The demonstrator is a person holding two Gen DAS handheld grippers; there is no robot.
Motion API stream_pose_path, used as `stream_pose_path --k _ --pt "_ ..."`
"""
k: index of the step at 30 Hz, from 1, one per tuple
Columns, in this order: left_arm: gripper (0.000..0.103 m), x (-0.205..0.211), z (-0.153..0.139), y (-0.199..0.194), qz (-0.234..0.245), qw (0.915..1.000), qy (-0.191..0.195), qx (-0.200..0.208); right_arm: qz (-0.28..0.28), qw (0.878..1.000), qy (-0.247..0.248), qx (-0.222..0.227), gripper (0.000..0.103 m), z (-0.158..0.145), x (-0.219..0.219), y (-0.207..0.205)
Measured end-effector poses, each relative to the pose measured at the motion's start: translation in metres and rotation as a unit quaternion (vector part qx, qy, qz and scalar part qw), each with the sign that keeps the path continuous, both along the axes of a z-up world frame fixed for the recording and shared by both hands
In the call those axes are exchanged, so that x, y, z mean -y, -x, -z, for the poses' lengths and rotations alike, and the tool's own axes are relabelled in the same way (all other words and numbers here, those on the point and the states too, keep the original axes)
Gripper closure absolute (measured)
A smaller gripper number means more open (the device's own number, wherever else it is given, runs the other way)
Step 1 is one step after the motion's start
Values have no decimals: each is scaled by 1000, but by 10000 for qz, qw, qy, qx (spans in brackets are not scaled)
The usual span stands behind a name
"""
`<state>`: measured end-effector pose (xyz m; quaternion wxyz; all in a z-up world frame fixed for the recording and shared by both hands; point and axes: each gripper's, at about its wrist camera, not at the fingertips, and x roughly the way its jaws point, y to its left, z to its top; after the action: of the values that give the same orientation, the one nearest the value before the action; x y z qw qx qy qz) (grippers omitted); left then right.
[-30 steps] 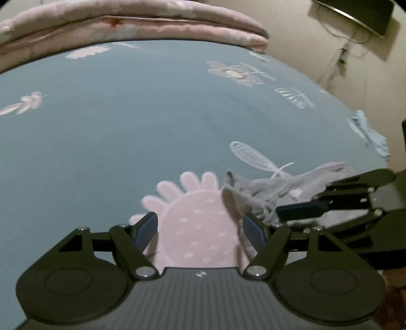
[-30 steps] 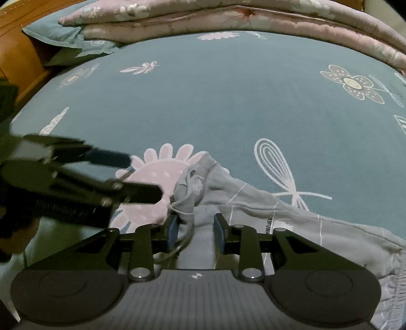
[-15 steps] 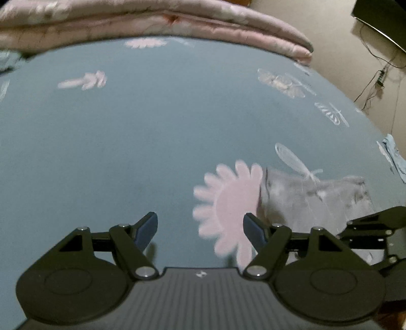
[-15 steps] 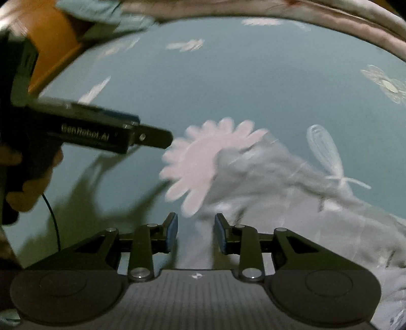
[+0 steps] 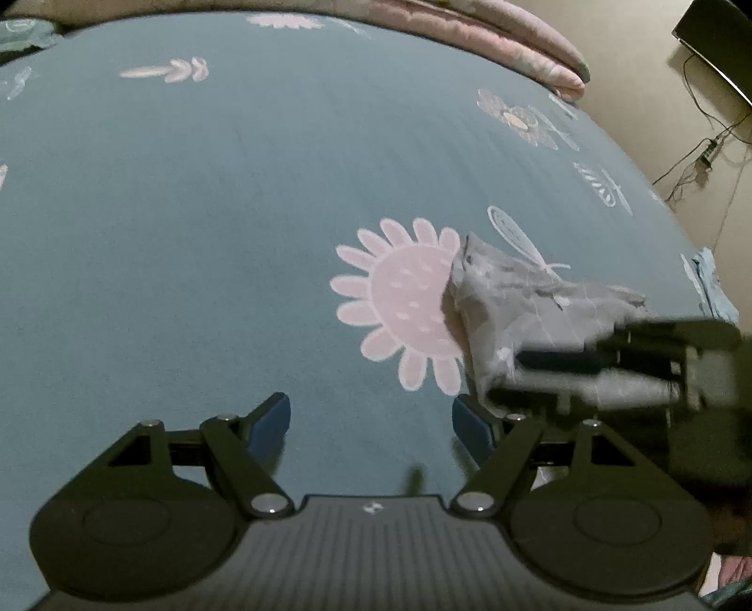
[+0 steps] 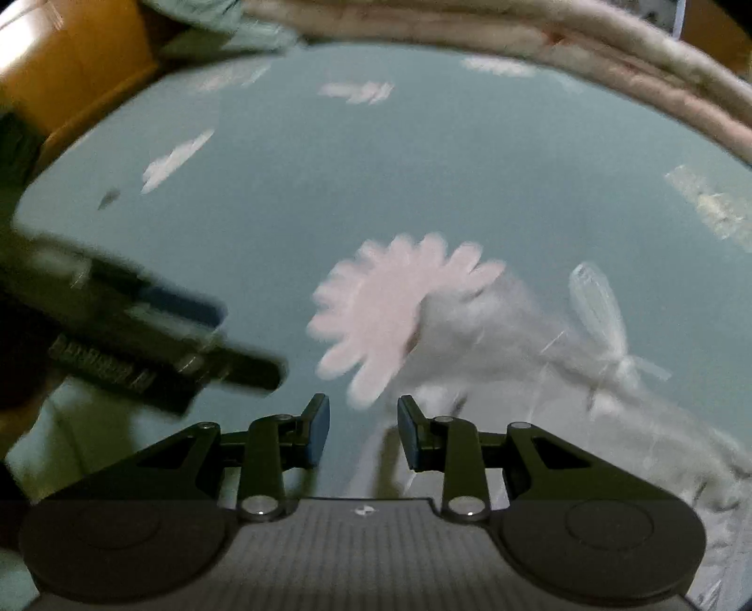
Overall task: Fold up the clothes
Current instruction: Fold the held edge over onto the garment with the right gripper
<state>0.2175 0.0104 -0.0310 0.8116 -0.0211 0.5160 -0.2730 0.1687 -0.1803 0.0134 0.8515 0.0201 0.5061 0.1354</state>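
Observation:
A grey garment [image 5: 531,301] lies crumpled on the teal bed sheet [image 5: 188,211], its corner overlapping a printed pink flower [image 5: 404,301]. My left gripper [image 5: 371,418] hovers over bare sheet to the left of the garment. Its jaws are opening and nothing is between them. In the right wrist view the garment [image 6: 493,357] is blurred, spreading to the lower right. My right gripper [image 6: 362,423] hangs above its near edge, open by a narrow gap, holding nothing. Each gripper appears blurred in the other's view: the right one's fingers [image 5: 564,359], the left gripper [image 6: 235,338].
A folded pink quilt [image 5: 517,42] lies along the far edge of the bed. A wooden headboard [image 6: 70,70] stands at the upper left. Floor with cables [image 5: 695,155] shows past the right edge, and a light blue cloth [image 5: 709,282] lies there.
My left gripper has slid left, away from the garment, onto bare sheet. My right gripper has lifted off the garment's corner, which earlier lay between its fingers. Both views have rolled.

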Motion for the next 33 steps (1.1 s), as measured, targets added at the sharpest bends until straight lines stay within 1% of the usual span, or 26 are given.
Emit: stream_pose_path --k 1,3,5,6,7,8,9,11,15,17,18,19,20,21,24,28,30,31,32,33 --pt "24 -3 -1 0 -32 10000 11 18 160 9998 -5 96 67 0 4 -5" --pt "23 -7 -3 1 -100 9999 24 37 290 9993 -184 152 66 8 9 -19" --pt "23 -11 -2 3 -173 9998 10 7 261 9988 -405 -33 64 24 6 -35" --pt "23 -14 -2 4 -206 9998 0 2 250 9983 -522 -98 60 31 3 -41" --pt "23 -16 -2 5 -239 9997 -8 0 221 9981 -576 -64 46 31 1 -43" --pt "23 -18 -2 6 -273 9996 -21 -1 193 9978 -629 -30 41 30 -1 -44" --pt "23 -21 -3 8 -301 9995 -45 11 170 9976 -665 4 41 29 -3 -45" --pt "23 -25 -4 9 -336 9994 -96 56 198 9980 -594 45 46 21 0 -40" --pt "23 -27 -4 10 -272 9995 -146 95 332 9986 -398 -109 46 8 13 -20" --pt "23 -24 -3 11 -181 9997 -121 85 281 9993 -82 -235 54 6 13 -8" --pt "23 -23 -3 12 -115 9999 -76 75 249 9993 59 -289 55 6 12 -1" --pt "23 -21 -3 12 -56 10000 -36 67 222 9990 159 -360 58 6 10 6" --pt "23 -20 -2 12 -10 10000 -15 59 182 9986 215 -446 63 5 7 12" --pt "23 -18 -2 12 31 10000 -11 53 142 9982 235 -535 65 7 3 18" --pt "23 -15 -3 12 151 9999 37 72 39 9973 298 -675 66 9 -12 31" --pt "23 -13 -4 9 275 9990 335 -80 -35 9959 625 -652 66 9 -32 43" --pt "23 -12 -5 8 342 9982 471 -162 24 9942 779 -738 66 13 -36 44" --pt "23 -10 -5 8 380 9977 520 -188 35 9935 855 -755 68 16 -38 44" --pt "23 -9 -6 8 418 9974 561 -197 52 9928 951 -727 78 16 -40 46" --pt "21 -8 -6 8 446 9969 618 -216 66 9917 1084 -687 82 16 -41 47"
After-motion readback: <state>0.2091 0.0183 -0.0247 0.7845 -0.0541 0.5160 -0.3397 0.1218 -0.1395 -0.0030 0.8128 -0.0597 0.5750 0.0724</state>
